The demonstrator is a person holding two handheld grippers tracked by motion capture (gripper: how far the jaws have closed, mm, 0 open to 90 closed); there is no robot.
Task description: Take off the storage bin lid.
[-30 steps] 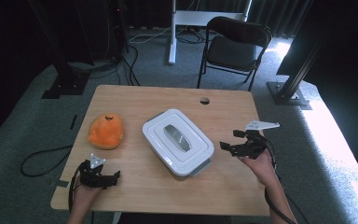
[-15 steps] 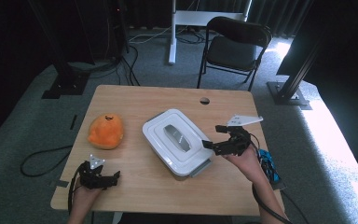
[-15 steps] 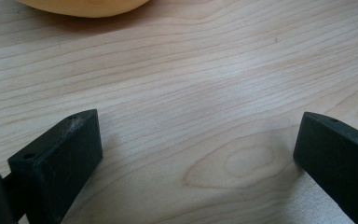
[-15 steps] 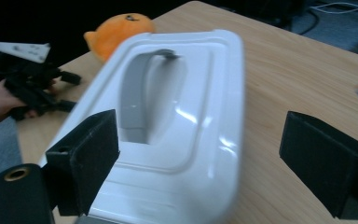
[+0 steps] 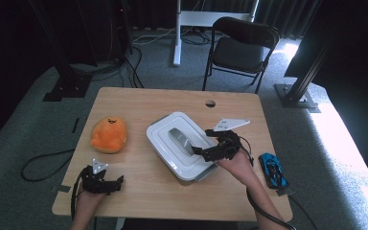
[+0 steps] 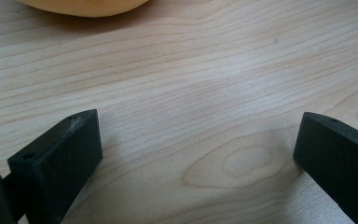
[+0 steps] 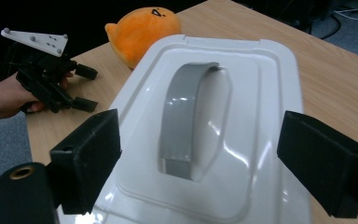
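We see the right gripper (image 5: 199,150) held over the near right part of the white rectangular plastic box lid (image 5: 172,146), its two black jaws spread wide with nothing between them. In the right gripper view those jaws stand to either side of the lid's grey curved handle (image 7: 186,119), which lies flat in its recess; the jaws are above it and not touching it. The right hand (image 5: 235,163) comes in from the near edge of the light wooden table (image 5: 139,103), forearm angled toward the table's middle, wrist turned so the gripper points left and slightly away from us. The white lidded box itself sits near the centre of the table, set at a slant to its edges.

The left gripper (image 5: 119,183) rests low near the near left corner of the table, held in the left hand (image 5: 87,201), pointing right along the near edge. Its jaws are also wide apart, with bare wood grain between them in the left gripper view.

An orange rounded plush toy (image 5: 108,134) lies toward the left edge, well apart from the box. A small blue toy car (image 5: 272,169) lies on the grey carpet just off the right edge.
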